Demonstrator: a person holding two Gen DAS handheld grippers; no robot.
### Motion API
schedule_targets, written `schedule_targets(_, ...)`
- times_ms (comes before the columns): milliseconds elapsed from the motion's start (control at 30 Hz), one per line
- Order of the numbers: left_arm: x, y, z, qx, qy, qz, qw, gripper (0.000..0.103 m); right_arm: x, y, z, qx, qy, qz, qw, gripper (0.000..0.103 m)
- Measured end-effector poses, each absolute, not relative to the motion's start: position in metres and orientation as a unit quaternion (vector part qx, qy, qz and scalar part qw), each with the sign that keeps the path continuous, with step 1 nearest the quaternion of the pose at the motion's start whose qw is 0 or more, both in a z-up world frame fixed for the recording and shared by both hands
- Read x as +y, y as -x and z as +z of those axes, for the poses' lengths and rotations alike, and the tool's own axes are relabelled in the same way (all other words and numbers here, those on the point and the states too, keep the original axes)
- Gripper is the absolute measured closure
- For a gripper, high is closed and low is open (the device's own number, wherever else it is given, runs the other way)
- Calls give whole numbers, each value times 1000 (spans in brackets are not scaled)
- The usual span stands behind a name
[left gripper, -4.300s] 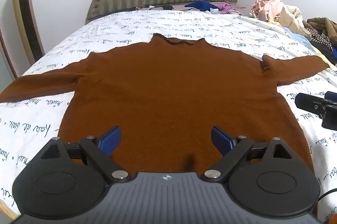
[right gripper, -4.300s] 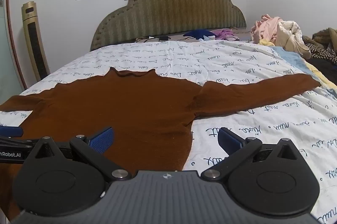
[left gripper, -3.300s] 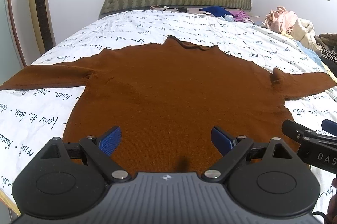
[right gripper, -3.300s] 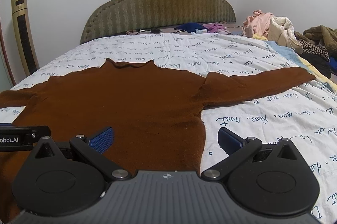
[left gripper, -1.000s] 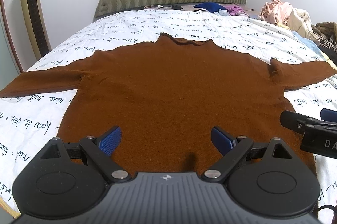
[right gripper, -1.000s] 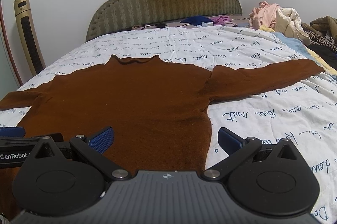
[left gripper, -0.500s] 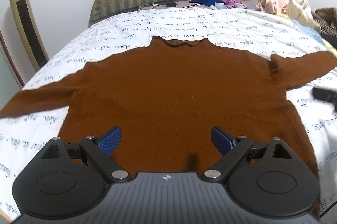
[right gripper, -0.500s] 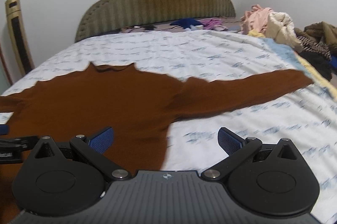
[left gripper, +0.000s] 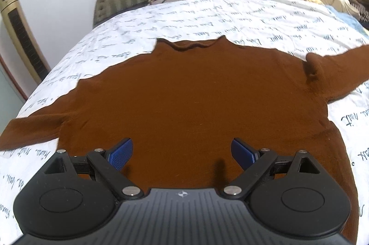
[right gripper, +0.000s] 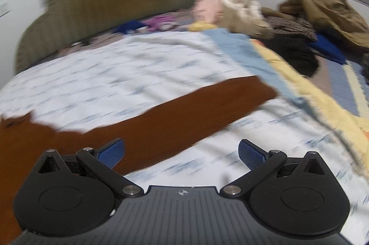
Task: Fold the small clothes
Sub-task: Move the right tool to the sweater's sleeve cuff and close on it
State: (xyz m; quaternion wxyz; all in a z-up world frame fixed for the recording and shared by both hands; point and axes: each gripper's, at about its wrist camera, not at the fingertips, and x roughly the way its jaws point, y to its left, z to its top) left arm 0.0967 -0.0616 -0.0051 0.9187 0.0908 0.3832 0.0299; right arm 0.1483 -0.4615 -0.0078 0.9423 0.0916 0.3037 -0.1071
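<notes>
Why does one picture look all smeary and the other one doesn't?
Right wrist view: motion blur, so the bedsheet writing streaks and the brown sweater has soft edges, while the right tongs stay crisp. Left wrist view: sharp, the sweater is clear, though the fisheye bends the bed's edges.

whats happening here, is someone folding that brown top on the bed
Not yet. A brown sweater lies spread flat on the bed's printed sheet, both sleeves out to the sides, with no fold made. A person holds a claw in each hand. The left claw hangs open over the sweater's lower body, gripping nothing. The right claw is also open and empty, and it points toward the sweater's right sleeve; that view is blurred. A pile of other clothes sits off to the right.
</notes>
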Motion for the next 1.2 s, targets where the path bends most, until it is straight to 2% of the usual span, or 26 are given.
schedule_targets(267,-80,-112,-10,390,-107,26,914,10,-514,-186,-27,312,-114,-186,925,0)
schedule_targets(867,-108,-136,-16,393,-108,13,913,10,-554,-250,-55,306,-223,-172,909,0)
schedule_targets(1000,-128,-143,-16,390,-108,-5,914,10,-563,-259,-57,301,-250,-144,909,11)
schedule_targets(1067,-139,-146,-15,386,-111,-16,916,10,-571,-260,-57,296,-271,-130,907,13)
schedule_targets(1133,-152,-149,-14,382,-115,-31,917,10,-582,-256,-57,283,-304,-115,903,20)
schedule_targets(1200,-165,-154,-14,379,-120,-45,917,10,-594,-251,-57,276,-335,-102,895,22)
